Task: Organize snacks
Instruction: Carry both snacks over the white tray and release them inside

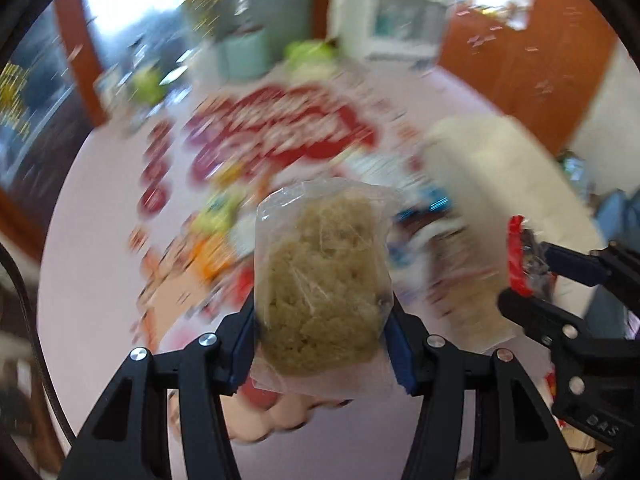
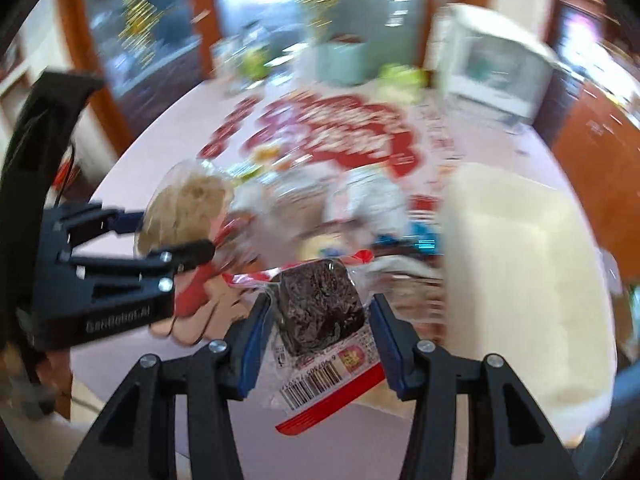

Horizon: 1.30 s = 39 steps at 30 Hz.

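Barcode [image 2: 310, 390] – right view only.

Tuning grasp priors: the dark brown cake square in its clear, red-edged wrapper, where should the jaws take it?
Across the dark brown cake square itself, one pad on each flat side, coming from the barcode end. The block is firm and straight-sided; the wrapper's flat ends are loose film. The right gripper holds it this way now.

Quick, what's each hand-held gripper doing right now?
Left hand-held gripper: closed on a clear bag of pale crumbly snack.
Right hand-held gripper: closed on a wrapped dark brownie.
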Tool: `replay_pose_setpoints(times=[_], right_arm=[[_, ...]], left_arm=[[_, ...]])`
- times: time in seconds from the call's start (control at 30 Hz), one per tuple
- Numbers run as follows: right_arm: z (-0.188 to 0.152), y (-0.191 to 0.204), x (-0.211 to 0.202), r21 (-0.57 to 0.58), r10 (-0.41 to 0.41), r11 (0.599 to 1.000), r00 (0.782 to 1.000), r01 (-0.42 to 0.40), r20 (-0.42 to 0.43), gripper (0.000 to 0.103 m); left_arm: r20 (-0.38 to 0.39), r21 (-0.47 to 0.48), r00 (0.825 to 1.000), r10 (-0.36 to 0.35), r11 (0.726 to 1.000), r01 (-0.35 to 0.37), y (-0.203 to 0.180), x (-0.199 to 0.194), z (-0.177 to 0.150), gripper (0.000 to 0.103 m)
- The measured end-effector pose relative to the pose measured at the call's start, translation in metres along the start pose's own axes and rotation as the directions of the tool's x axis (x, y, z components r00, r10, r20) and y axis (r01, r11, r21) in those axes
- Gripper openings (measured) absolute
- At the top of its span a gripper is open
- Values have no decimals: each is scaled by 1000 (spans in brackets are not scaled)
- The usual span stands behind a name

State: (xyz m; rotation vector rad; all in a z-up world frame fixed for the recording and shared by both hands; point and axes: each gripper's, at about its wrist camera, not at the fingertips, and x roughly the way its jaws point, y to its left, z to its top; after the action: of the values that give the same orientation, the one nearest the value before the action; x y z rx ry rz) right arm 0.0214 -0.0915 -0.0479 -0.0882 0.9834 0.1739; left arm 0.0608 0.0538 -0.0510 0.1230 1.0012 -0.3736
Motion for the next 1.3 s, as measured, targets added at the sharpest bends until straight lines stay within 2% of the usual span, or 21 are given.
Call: replay_pose_setpoints(times=[0.17, 0.3, 0.5, 0.67, 0.77, 0.8, 0.83, 0.87, 0.93, 1.07, 1.3], right_arm=[[-1, -64, -39, 208, -122, 972, 992, 113, 33, 50], [-5, -118, -52, 304, -198, 935, 980, 180, 31, 50], [-17, -187, -55, 349, -225, 915, 974, 204, 20, 51], [-25, -230, -46, 346, -214, 917, 977, 198, 9, 51], [-29, -248, -37, 344, -191, 921, 982, 182, -8, 51], [-30, -252, -35, 344, -188, 921, 982, 181, -12, 51], [-31, -257, -32, 342, -184, 922, 983, 179, -20, 51], [-32, -258, -29, 339, -182, 923, 983, 180, -25, 51], [-34, -264, -27, 337, -206, 919, 978, 206, -36, 52], [-41, -275, -28, 360, -187, 914, 982, 185, -31, 59], [-46, -273, -35, 393, -116, 914, 993, 104, 6, 59]], left_arm=[[81, 123, 994, -70, 991, 60, -74, -9, 46, 55], [86, 160, 993, -82, 985, 67, -129, -9, 70, 55], [74, 177, 996, -53, 983, 39, -197, 14, 99, 55], [47, 171, 999, 11, 985, -19, -238, 40, 111, 55], [17, 168, 998, 54, 984, -56, -253, 55, 110, 55], [6, 167, 998, 68, 984, -68, -257, 59, 110, 60], [-3, 166, 997, 82, 983, -80, -261, 62, 109, 73], [-7, 156, 993, 116, 981, -114, -264, 65, 107, 77], [-6, 128, 989, 149, 981, -147, -264, 66, 106, 94], [-34, 69, 990, 135, 989, -132, -257, 64, 100, 96], [-9, 44, 985, 175, 984, -174, -251, 49, 83, 96]])
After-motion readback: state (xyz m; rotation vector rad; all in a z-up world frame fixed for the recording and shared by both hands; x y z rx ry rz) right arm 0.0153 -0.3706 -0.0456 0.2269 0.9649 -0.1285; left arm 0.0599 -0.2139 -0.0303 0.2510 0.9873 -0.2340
